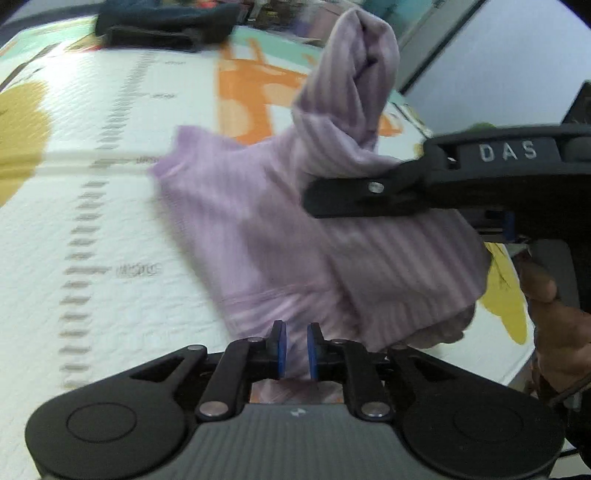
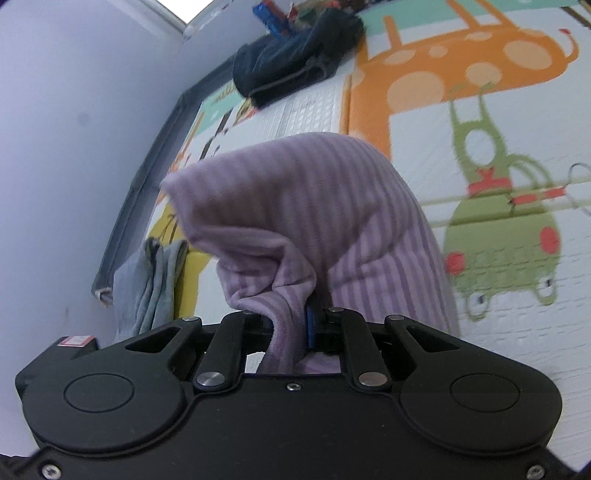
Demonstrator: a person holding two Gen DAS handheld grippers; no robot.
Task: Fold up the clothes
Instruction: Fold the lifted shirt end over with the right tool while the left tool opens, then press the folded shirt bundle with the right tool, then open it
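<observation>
Lilac top (image 1: 258, 236) half lifted off the mat (image 1: 110, 221)!
Right gripper (image 2: 291, 325) has its jaws clamped on a bunched fold; left gripper (image 1: 294, 347) jaws slightly parted over the hem, gripping nothing.

Motion blur smears the play mat's print (image 1: 110, 271) beyond reading, the lilac garment (image 2: 303, 206) swallows the right gripper's left finger, and the dark clothes pile (image 1: 166, 22) runs off the top edge.

One lilac striped garment (image 1: 280, 236), one dark blue garment (image 2: 295, 55), one grey cloth (image 2: 151, 280), one play mat (image 2: 498, 332), two claws: left claw (image 1: 294, 347), right claw (image 2: 291, 325)
</observation>
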